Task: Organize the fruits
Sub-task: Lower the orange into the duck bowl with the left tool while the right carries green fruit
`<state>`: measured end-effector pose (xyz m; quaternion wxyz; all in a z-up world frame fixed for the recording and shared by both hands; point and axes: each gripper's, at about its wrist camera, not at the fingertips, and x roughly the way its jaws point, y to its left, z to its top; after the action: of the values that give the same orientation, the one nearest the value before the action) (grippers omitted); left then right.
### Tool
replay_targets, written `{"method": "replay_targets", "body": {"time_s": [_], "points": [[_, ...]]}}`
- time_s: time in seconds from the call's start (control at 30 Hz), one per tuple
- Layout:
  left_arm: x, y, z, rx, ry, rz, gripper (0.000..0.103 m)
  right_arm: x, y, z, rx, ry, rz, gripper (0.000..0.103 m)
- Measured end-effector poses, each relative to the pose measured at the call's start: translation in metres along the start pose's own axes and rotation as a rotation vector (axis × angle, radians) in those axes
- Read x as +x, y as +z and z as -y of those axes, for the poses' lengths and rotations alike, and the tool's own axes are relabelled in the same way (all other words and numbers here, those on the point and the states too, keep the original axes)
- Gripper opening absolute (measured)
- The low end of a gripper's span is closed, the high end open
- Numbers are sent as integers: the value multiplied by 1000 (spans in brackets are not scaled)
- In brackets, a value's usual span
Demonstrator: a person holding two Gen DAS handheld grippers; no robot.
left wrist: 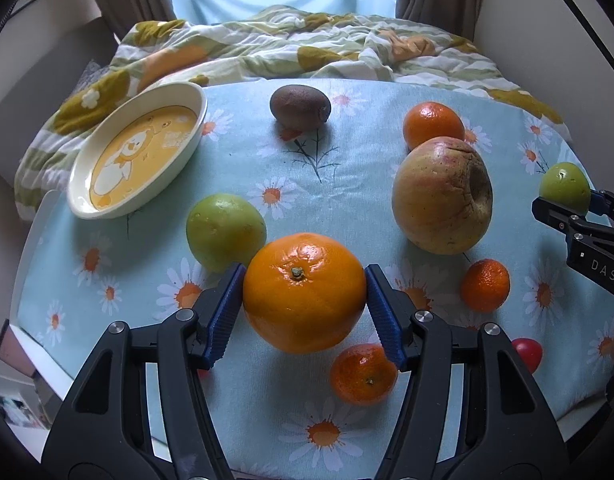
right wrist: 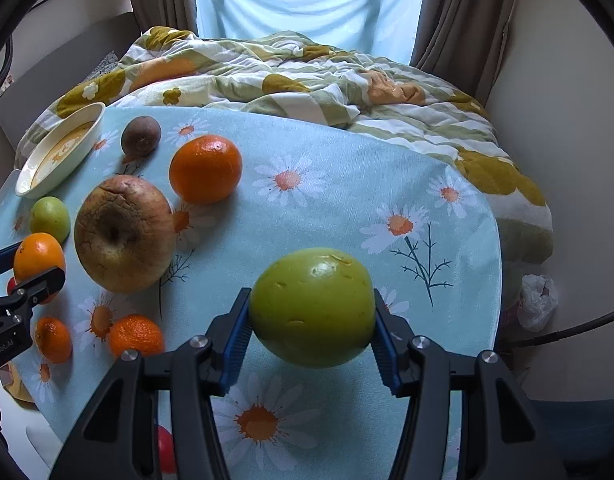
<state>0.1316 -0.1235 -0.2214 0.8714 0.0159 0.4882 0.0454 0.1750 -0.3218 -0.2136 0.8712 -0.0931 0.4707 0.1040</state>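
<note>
My left gripper [left wrist: 305,300] is shut on a large orange [left wrist: 303,292], its blue pads against both sides; it also shows in the right wrist view [right wrist: 37,258]. My right gripper [right wrist: 311,322] is shut on a green fruit [right wrist: 313,306], seen far right in the left wrist view [left wrist: 565,188]. On the daisy tablecloth [left wrist: 347,184] lie a big blemished apple [left wrist: 441,196], another green fruit [left wrist: 225,232], a kiwi [left wrist: 300,105], an orange [left wrist: 433,124] and small mandarins [left wrist: 363,374] [left wrist: 485,285]. An oval yellow dish [left wrist: 135,156] stands empty at the far left.
A small red fruit [left wrist: 527,354] lies near the table's right front edge. A rumpled quilt [left wrist: 291,44] covers the bed behind the table. A white plastic bag [right wrist: 537,300] lies on the floor to the right. Curtains and a window are at the back.
</note>
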Motion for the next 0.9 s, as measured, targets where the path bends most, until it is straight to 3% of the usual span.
{"method": "replay_targets", "body": {"time_s": [0.43, 0.67, 0.9], "points": [[-45, 37, -32, -40, -21, 119, 65, -50, 39, -18, -15, 6, 73, 51], [-54, 63, -69, -31, -50, 168, 65, -67, 69, -55, -31, 15, 106, 50], [-40, 91, -120, 23, -101, 183, 65, -66, 100, -102, 22, 4, 104, 51]]}}
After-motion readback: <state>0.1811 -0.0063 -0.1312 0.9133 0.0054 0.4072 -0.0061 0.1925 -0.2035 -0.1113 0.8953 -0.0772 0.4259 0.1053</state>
